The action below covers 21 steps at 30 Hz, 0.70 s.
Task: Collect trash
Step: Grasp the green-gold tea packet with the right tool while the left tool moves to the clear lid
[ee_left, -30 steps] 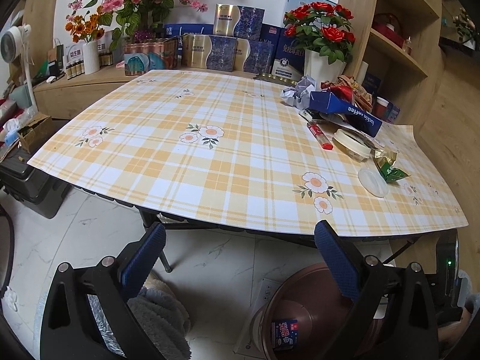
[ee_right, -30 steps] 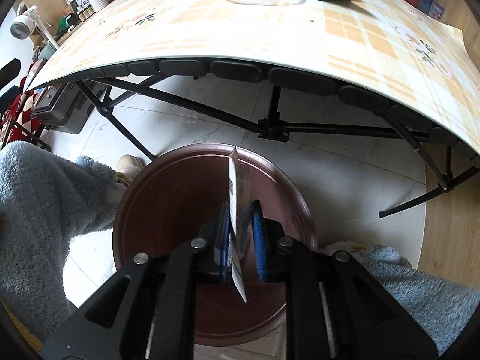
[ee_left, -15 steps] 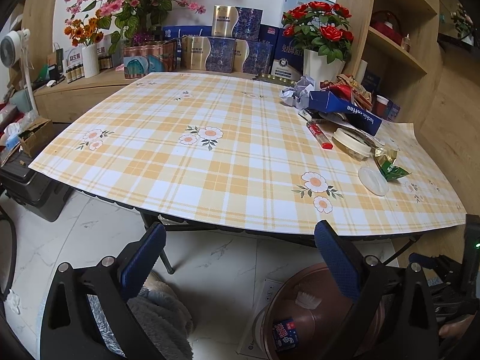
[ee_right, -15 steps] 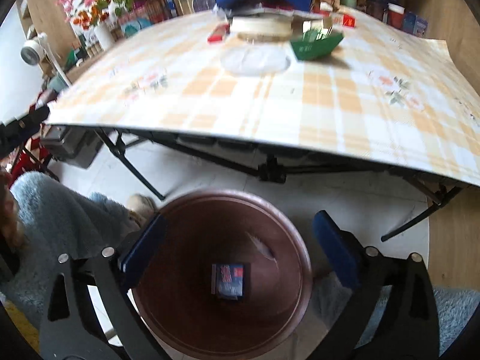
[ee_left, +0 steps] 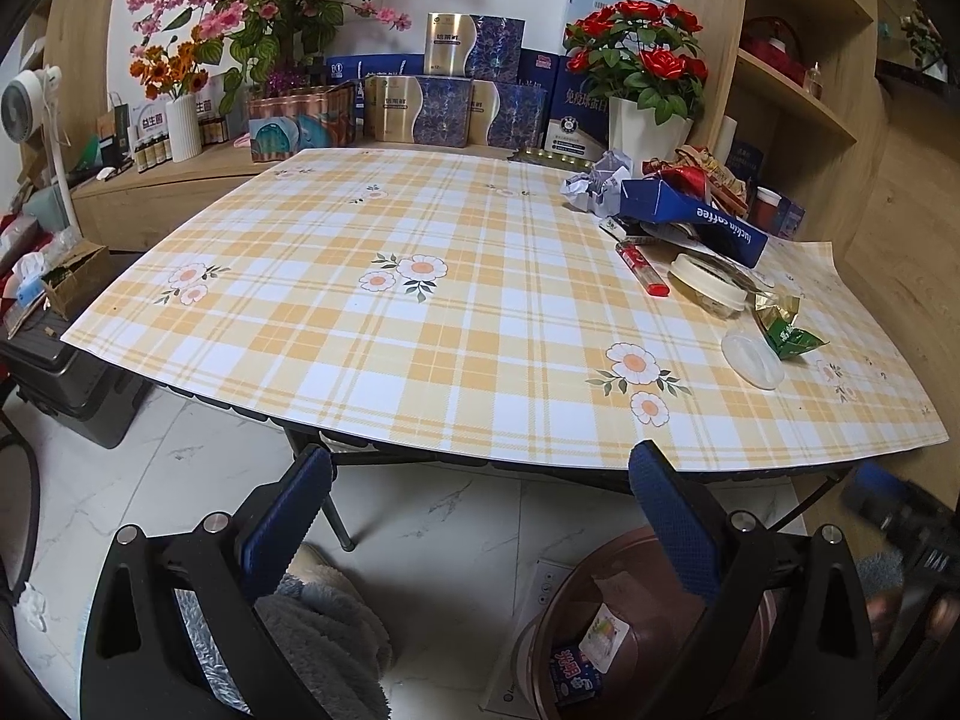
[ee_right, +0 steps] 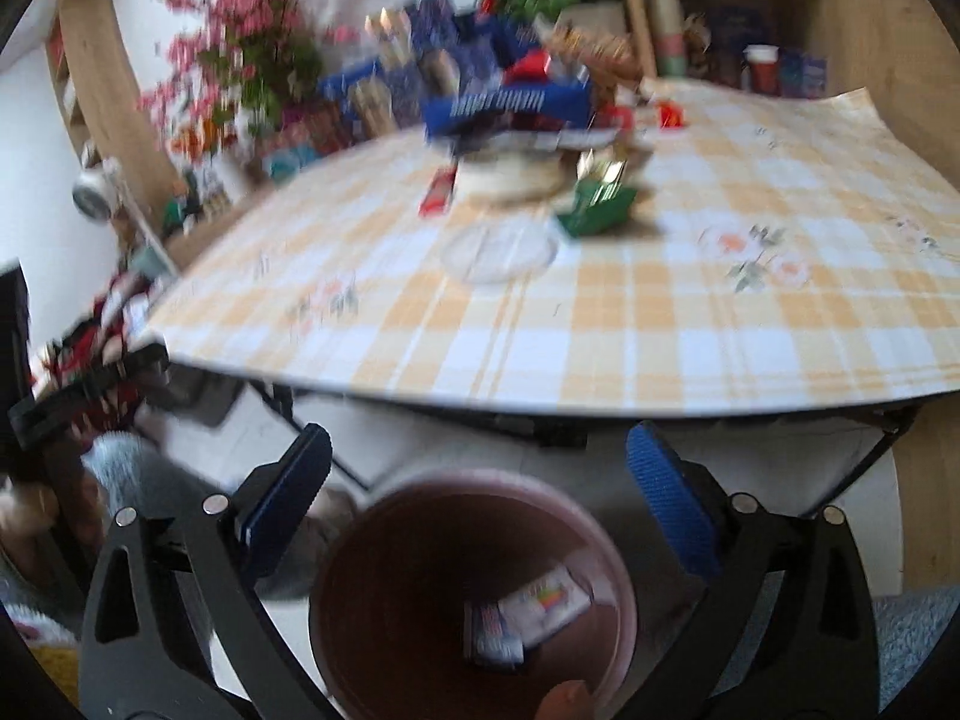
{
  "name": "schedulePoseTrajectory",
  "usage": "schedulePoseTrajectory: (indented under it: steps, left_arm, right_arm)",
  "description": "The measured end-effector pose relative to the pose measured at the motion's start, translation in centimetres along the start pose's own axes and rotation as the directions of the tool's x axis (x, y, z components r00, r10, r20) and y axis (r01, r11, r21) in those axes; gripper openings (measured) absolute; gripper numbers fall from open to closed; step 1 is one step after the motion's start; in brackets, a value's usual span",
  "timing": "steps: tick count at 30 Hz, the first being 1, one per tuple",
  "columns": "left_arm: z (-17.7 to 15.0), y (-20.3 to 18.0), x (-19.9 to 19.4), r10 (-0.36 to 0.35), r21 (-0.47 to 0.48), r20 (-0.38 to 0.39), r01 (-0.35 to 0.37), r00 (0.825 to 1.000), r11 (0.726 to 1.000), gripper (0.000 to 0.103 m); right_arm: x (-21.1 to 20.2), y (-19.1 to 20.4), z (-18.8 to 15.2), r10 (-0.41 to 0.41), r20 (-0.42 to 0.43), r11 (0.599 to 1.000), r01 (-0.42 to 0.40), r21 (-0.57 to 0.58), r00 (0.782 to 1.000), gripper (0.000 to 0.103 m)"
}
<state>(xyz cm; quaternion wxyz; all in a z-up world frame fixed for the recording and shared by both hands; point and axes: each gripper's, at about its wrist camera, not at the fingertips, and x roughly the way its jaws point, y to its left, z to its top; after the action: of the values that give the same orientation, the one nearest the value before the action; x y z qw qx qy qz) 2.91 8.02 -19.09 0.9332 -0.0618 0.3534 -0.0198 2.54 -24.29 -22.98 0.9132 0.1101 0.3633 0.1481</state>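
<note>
The white wrapper point(ee_right: 549, 600) that the right gripper point(ee_right: 477, 483) pinched a second ago now lies in the brown bin point(ee_right: 360, 618) on the floor, beside a blue packet point(ee_right: 492, 630). Both the right gripper and the left gripper point(ee_left: 480, 507) are spread wide and hold nothing. More trash sits on the far right of the table point(ee_left: 420, 348), like the green wrapper point(ee_left: 786, 333).

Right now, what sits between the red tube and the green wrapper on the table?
The round white lidded container lies between the red tube and the green wrapper; clearest in the left wrist view, blurred in the right.
</note>
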Motion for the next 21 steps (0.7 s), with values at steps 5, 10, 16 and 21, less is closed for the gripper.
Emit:
schedulePoseTrajectory:
  steps: [5,10,16,21]
  left_arm:
    - [0.0,-0.5,0.3,-0.011,0.017,-0.001,0.011,1.000,1.000,0.097]
    - [0.0,-0.7,0.5,-0.012,0.023,-0.001,0.012,1.000,1.000,0.097]
    - [0.3,-1.0,0.6,-0.026,0.022,0.010,0.026,1.000,0.999,0.097]
    - [0.5,-2.0,1.3,-0.045,0.039,0.000,0.045,0.999,0.998,0.097]
  right_arm:
    - [-0.5,-2.3,1.3,-0.009,0.010,0.995,0.008,0.097,1.000,0.097]
    - [-0.5,-4.0,2.9,-0.149,-0.040,0.985,0.152,0.084,0.988,0.097]
    - [0.8,-6.3,5.8,-0.165,-0.063,0.984,0.169,0.060,0.984,0.097]
    - [3.0,-6.8,9.0,-0.118,-0.070,0.991,0.123,0.060,0.990,0.097]
